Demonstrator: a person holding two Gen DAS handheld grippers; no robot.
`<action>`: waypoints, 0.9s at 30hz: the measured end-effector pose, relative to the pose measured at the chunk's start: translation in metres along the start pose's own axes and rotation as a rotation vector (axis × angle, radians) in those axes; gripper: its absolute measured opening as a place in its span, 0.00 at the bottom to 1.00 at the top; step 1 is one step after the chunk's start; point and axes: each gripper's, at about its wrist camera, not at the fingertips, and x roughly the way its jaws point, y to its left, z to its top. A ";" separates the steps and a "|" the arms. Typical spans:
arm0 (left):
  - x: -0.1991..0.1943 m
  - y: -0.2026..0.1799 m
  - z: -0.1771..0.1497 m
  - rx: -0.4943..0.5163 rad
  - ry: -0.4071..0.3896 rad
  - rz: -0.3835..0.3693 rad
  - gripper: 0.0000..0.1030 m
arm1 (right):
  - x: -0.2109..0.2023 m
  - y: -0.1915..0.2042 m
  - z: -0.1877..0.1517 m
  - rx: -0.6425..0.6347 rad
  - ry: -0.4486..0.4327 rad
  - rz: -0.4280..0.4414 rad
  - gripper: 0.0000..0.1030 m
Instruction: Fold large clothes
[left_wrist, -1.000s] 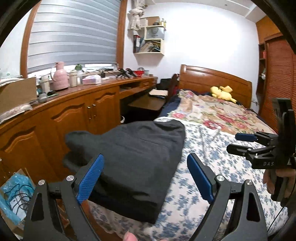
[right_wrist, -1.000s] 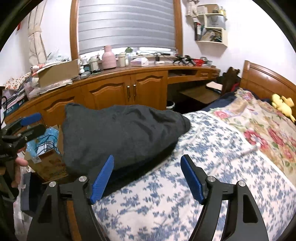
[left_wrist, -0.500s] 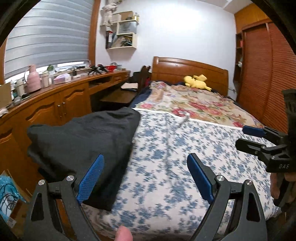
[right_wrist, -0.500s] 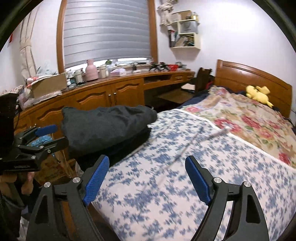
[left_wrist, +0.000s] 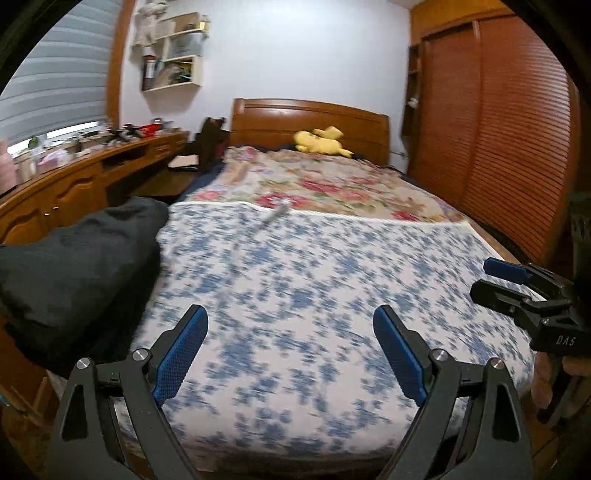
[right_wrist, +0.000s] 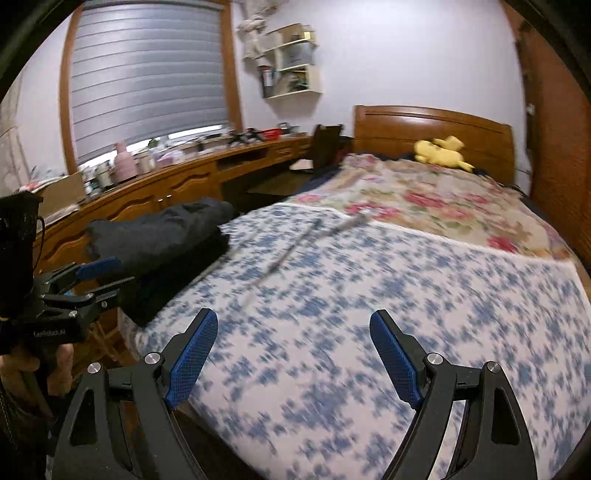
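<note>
A folded dark grey garment (left_wrist: 77, 254) lies in a stack at the left corner of the bed's foot; it also shows in the right wrist view (right_wrist: 162, 236). My left gripper (left_wrist: 290, 354) is open and empty above the blue-flowered sheet (left_wrist: 314, 280), to the right of the garment. My right gripper (right_wrist: 291, 358) is open and empty over the same sheet (right_wrist: 388, 295). The right gripper also shows at the right edge of the left wrist view (left_wrist: 524, 291). The left gripper shows at the left edge of the right wrist view (right_wrist: 85, 280).
A floral quilt (left_wrist: 314, 184) covers the bed's far half, with a yellow plush toy (left_wrist: 321, 142) by the wooden headboard (left_wrist: 310, 118). A long wooden cabinet and desk (right_wrist: 177, 184) with clutter runs along the left. A slatted wardrobe (left_wrist: 517, 129) stands on the right.
Both grippers have swung right, away from the dark garment, and now face the open sheet. The garment has slid toward the left of both views. Both stay open.
</note>
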 end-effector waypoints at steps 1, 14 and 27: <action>0.001 -0.009 -0.003 0.009 0.005 -0.011 0.89 | -0.007 -0.004 -0.005 0.013 -0.001 -0.012 0.83; -0.017 -0.098 -0.020 0.095 -0.007 -0.113 0.89 | -0.112 -0.021 -0.043 0.132 -0.079 -0.204 0.83; -0.082 -0.126 0.001 0.119 -0.172 -0.132 0.89 | -0.223 0.017 -0.040 0.134 -0.262 -0.321 0.83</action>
